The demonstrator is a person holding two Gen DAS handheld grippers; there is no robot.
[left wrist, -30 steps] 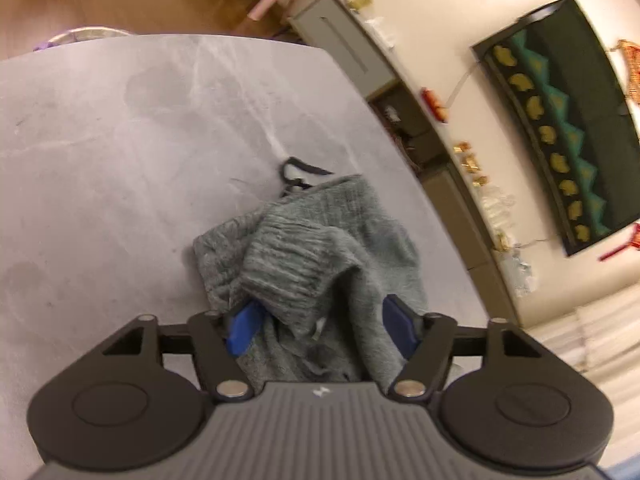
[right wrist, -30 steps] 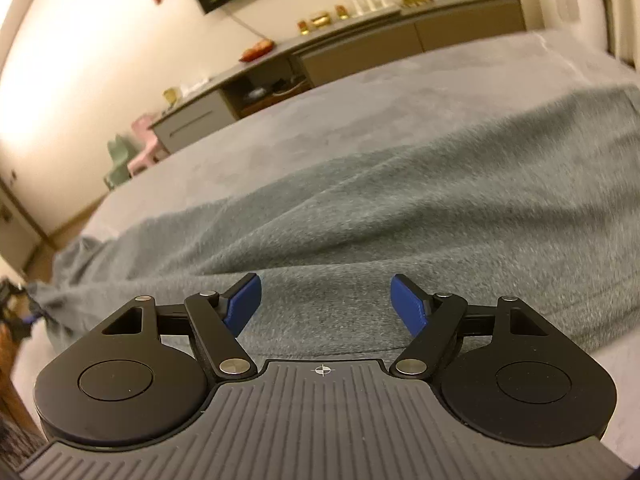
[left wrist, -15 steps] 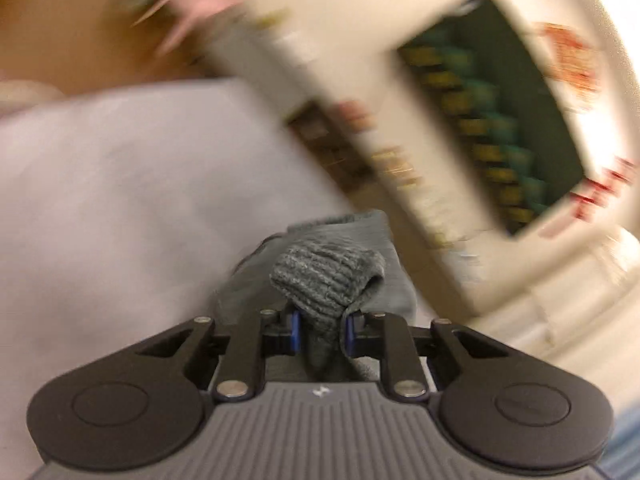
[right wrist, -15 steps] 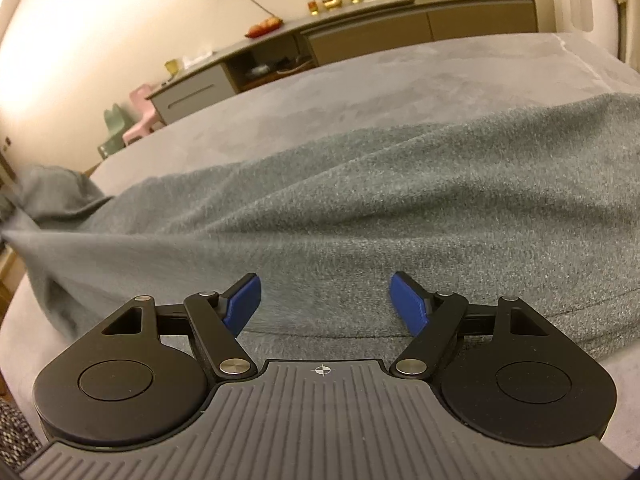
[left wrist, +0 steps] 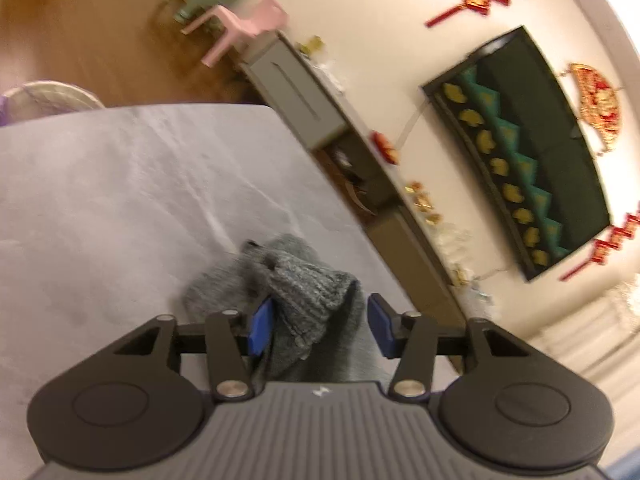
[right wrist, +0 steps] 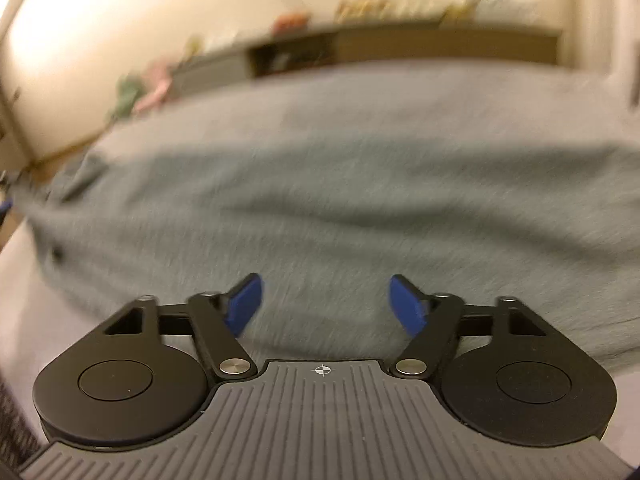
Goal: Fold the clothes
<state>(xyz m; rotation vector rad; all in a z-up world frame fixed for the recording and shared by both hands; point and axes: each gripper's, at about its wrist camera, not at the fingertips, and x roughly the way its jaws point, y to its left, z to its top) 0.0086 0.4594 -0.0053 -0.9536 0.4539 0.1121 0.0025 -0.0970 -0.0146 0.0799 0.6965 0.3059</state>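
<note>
A grey knit garment lies on the pale grey table. In the left wrist view its bunched end with a ribbed cuff rises between the blue pads of my left gripper. Those jaws are opening: the cuff leans on the left pad and a gap shows at the right pad. In the blurred right wrist view the garment's body spreads wide across the table. My right gripper hovers over its near edge. Its jaws are closing slightly, still wide apart, with no cloth pinched between them.
The table's edge runs diagonally just right of the cuff. Beyond it stand a long low sideboard, a pink chair and a dark wall screen. A pale basket sits past the table's far left edge.
The left jaws closed on the ribbed cuff half a second ago and have now spread apart again, with the cuff lifted and bunched. The right view has tilted and blurred.
</note>
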